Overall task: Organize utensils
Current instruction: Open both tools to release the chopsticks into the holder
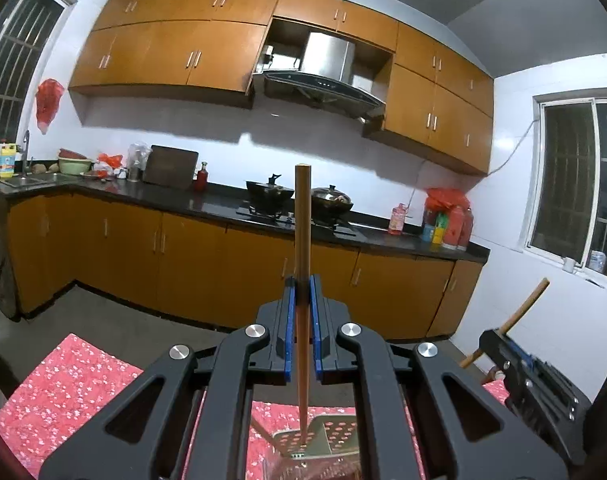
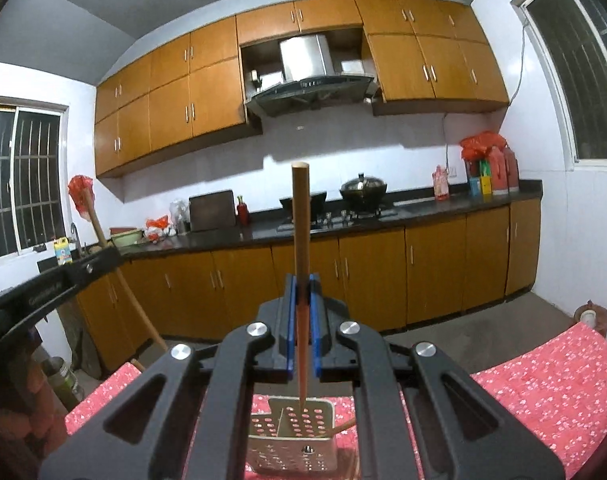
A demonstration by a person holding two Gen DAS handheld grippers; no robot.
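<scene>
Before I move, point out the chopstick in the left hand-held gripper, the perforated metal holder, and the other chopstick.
left chopstick (image 1: 303, 216), left wrist view, upper shaft.
perforated metal holder (image 2: 303, 456), right wrist view, front wall.
right chopstick (image 2: 301, 216), right wrist view, upper shaft.

left gripper (image 1: 302, 292) jaws clamped | right gripper (image 2: 302, 290) jaws clamped, level

Pretty ordinary kitchen stuff is seen along the black countertop (image 2: 423, 206). Two lidded woks (image 1: 331, 200) are parked on the gas stove (image 1: 287, 218) mid-counter, under the range hood (image 2: 311, 90). A dark cutting board (image 1: 170, 167) is leaned against the wall toward the sink end, a red bottle (image 1: 201, 178) just beside it. A yellow detergent bottle (image 1: 7, 160) is stood at the sink corner.
</scene>
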